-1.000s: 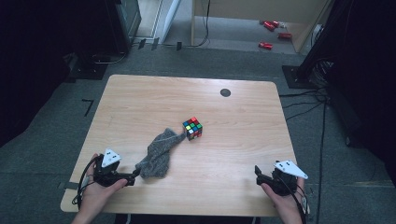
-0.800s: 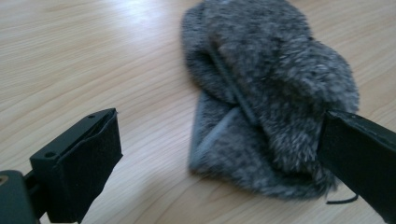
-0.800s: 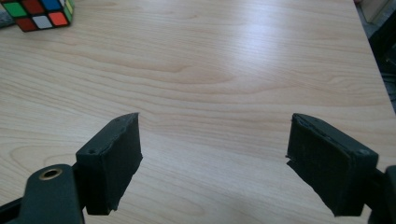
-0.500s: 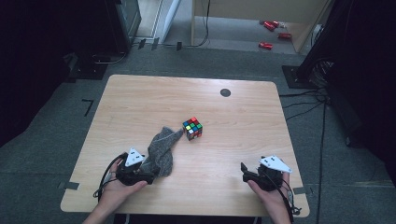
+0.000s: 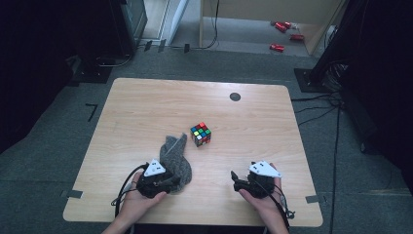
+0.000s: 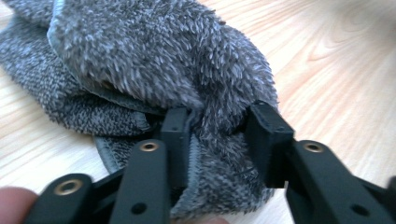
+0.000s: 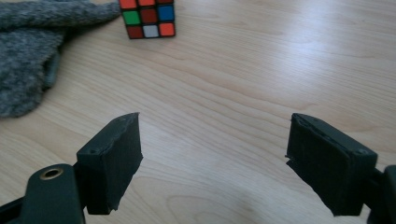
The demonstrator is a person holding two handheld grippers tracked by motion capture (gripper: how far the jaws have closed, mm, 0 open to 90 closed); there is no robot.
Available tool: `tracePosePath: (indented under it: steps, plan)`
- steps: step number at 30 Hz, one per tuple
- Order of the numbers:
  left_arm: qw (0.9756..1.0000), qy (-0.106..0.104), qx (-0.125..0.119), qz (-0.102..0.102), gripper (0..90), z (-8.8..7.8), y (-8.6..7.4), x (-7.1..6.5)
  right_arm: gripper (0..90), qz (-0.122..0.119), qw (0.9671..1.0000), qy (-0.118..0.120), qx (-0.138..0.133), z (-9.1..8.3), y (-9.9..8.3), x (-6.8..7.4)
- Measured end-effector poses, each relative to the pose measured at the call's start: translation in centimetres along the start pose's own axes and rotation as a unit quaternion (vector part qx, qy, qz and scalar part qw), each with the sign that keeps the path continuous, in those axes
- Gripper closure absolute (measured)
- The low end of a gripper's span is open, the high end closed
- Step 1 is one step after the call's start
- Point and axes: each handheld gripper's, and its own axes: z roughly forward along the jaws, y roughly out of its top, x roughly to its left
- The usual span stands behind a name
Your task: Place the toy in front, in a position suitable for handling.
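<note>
The grey cloth [image 5: 175, 158] lies bunched on the bench [image 5: 146, 107], just beside the puzzle cube [image 5: 200, 134] on the side nearer the person, its far tip almost reaching the cube. The left gripper [image 6: 217, 128] has just been closing its jaws, and they now pinch a thick fold at the cloth's near end (pile bulging between the pads). The right gripper [image 7: 212, 158] sits well apart from the cube, jaws spread wide over bare wood, grasping nothing.
</note>
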Motion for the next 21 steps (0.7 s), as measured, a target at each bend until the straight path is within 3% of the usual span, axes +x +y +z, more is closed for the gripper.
tracePosePath:
  steps: [7, 11, 14, 19, 21]
  plan:
    - [0.9998, -0.01, -0.011, 0.012, 65.3, 0.5, 0.0, -1.2, 19.3, -0.011, 0.9996, 0.026, 0.0, 1.0, 0.3, 2.2]
    - [0.9997, -0.009, -0.021, 0.003, 53.9, -0.1, -0.1, -0.9, 19.7, -0.021, 0.9989, 0.043, 0.0, 1.8, 0.5, 4.0]
    - [0.9996, 0.012, -0.026, -0.005, 34.5, -0.8, -0.4, -0.3, 19.7, -0.027, 0.9983, 0.052, -0.001, 2.4, 0.7, 5.2]
    - [0.9978, 0.051, -0.038, -0.021, 20.1, -2.8, -1.2, 1.5, 19.8, -0.037, 0.997, 0.068, -0.001, 3.2, 0.9, 7.0]
    - [0.997, 0.058, -0.043, -0.026, 18.9, -3.4, -1.4, 2.3, 20.1, -0.04, 0.9967, 0.07, -0.001, 3.5, 1.0, 7.4]
